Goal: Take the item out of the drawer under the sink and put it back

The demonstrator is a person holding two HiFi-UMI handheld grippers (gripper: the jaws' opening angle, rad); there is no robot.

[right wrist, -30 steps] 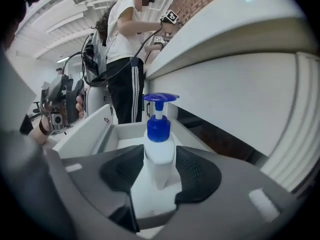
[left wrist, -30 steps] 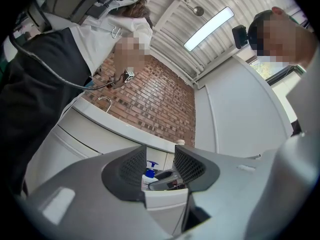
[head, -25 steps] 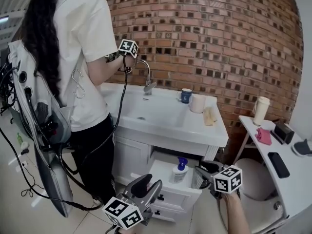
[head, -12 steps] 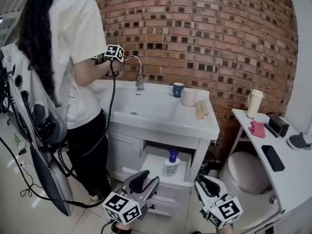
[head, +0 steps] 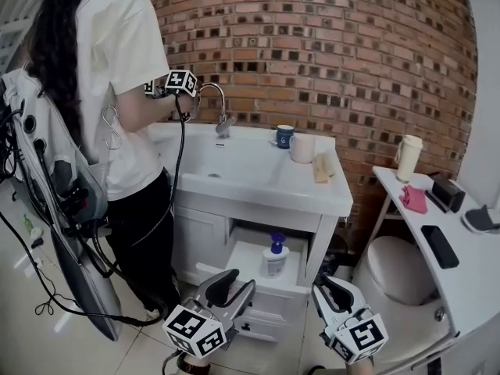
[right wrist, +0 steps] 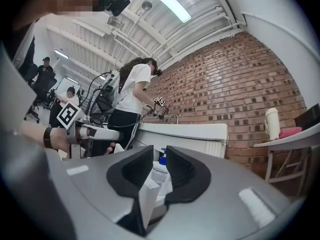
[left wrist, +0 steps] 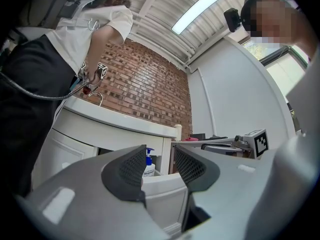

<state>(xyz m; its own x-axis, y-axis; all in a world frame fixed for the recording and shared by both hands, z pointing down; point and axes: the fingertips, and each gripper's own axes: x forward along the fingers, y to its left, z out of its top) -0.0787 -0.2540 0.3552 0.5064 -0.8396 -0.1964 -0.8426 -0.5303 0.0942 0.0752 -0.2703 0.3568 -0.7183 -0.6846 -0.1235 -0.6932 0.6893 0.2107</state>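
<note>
Item: white pump bottle (head: 274,258) with a blue pump head. It stands upright in the open drawer (head: 264,301) under the sink (head: 234,170), towards the back.

Left gripper (head: 234,286): fingers (left wrist: 131,169) spread, nothing between them. The bottle shows only far off through the gap.
Right gripper (head: 326,286): fingers (right wrist: 134,170) drawn together on nothing. Both grippers hang in front of the drawer, clear of it.

Handling, my estimate: smooth plastic, so likely slippery. The thin wall may give if I squeeze hard. Weight depends on the fill, probably light to moderate. The pump head would sink or swivel, so it makes a poor hold. I would take the body across its flat sides, just under the shoulder, and lift straight up.

Not resolved: fill level, the label print, and the bottle's base, which the drawer's front wall hides in both gripper views. I cannot tell whether anything else lies in the drawer. A person at the sink covers the cabinet's left part.
</note>
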